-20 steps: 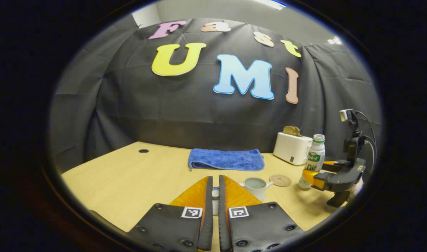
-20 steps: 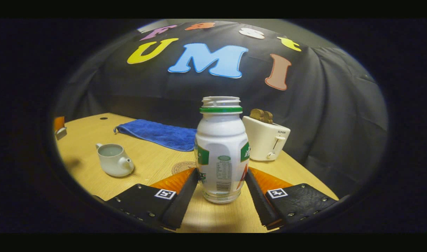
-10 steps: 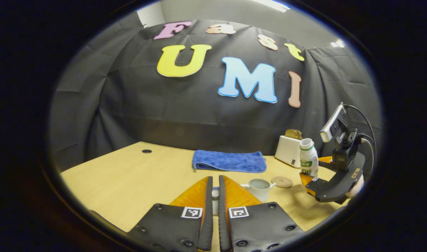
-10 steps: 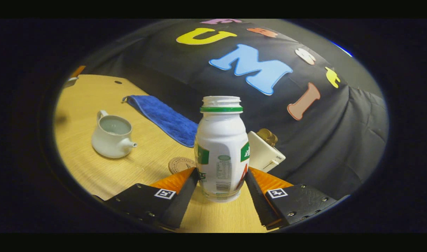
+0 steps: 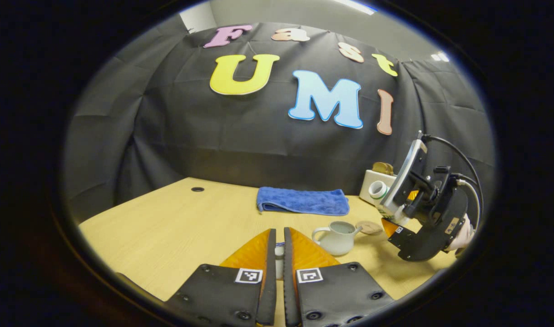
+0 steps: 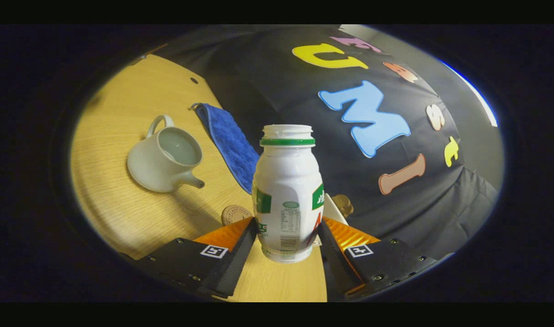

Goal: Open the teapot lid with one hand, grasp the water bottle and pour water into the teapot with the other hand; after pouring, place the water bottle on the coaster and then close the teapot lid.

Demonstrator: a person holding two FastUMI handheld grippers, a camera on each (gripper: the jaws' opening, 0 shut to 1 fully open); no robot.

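Water bottle (image 6: 287, 190) tilted between right tool (image 6: 287, 236) fingers, above open teapot (image 6: 164, 159).

White plastic bottle (image 6: 287, 193), green neck ring, green label patches. White ceramic teapot (image 6: 165, 159). Blue fluffy towel (image 5: 303, 201). Light wood-grain counter (image 5: 177, 227). Brown round coaster (image 6: 234, 213). White toaster (image 5: 371, 184).

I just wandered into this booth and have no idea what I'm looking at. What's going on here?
A person is working two handheld grippers. The right gripper is shut on a water bottle, uncapped and tipped toward the open teapot on the table. The left gripper is closed on something small and pale, probably the teapot lid. A coaster waits nearby.
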